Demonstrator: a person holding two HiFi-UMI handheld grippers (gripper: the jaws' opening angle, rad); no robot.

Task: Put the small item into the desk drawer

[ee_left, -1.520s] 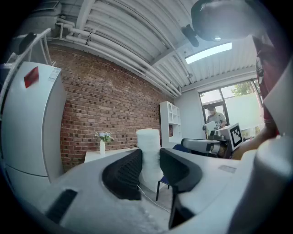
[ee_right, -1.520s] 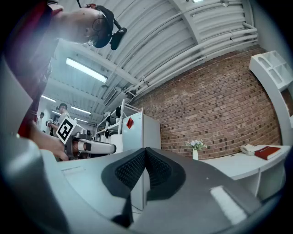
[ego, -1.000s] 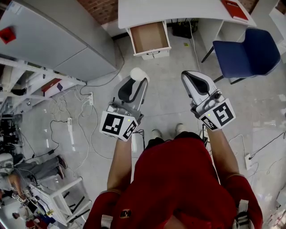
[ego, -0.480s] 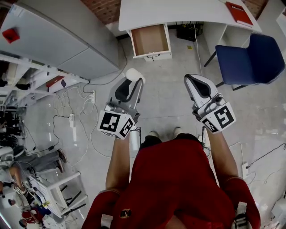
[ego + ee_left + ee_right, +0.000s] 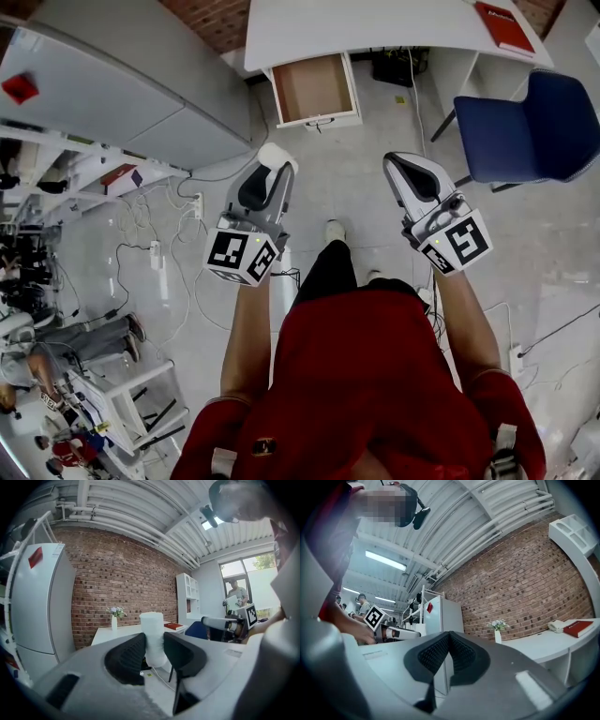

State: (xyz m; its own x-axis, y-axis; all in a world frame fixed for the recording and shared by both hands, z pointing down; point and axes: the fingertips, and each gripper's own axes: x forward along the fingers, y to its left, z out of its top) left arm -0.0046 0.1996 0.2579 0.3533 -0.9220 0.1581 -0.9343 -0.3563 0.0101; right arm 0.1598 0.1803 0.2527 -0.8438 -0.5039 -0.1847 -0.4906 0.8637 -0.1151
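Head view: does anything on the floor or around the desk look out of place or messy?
Loose cables and a power strip sprawl across the floor at the picture's left, untidy underfoot. The desk drawer hangs open and empty, but nothing looks spilled or broken.

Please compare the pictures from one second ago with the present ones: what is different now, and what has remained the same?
The person has stepped towards the desk: one shoe is now ahead of the other, and the open drawer sits slightly lower in the head view. Nothing was grasped or released. The left gripper stays shut on the small white item, and the right gripper stays shut and empty.
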